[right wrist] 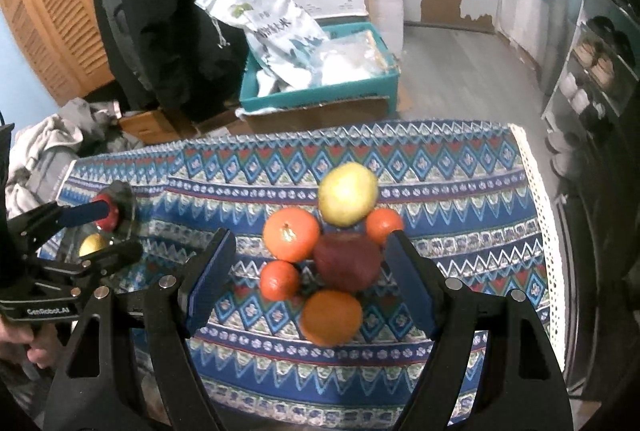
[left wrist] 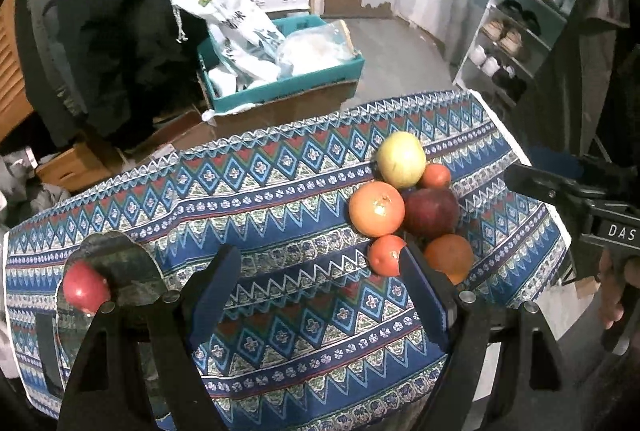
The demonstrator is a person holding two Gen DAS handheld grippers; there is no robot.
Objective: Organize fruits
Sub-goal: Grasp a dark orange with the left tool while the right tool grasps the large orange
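Observation:
Several fruits sit in a tight pile on the patterned tablecloth (right wrist: 460,191): a yellow-green apple (right wrist: 348,193), a dark red apple (right wrist: 347,262), two oranges (right wrist: 292,234) (right wrist: 331,317) and two small tangerines (right wrist: 279,280) (right wrist: 384,225). My right gripper (right wrist: 310,237) hovers open over the pile, touching nothing. My left gripper (left wrist: 320,271) is open over bare cloth, with the pile (left wrist: 400,207) to its right. At the cloth's left end a clear glass dish (left wrist: 132,263) holds a red apple (left wrist: 86,289). The right wrist view also shows a yellow fruit (right wrist: 93,244) there.
Beyond the table's far edge stands a teal crate (left wrist: 288,91) with white bags on cardboard boxes. A shoe rack (left wrist: 512,31) is at the right, dark hanging coats (right wrist: 168,11) at the back left. A person's hand (right wrist: 24,339) holds the left gripper (right wrist: 120,231).

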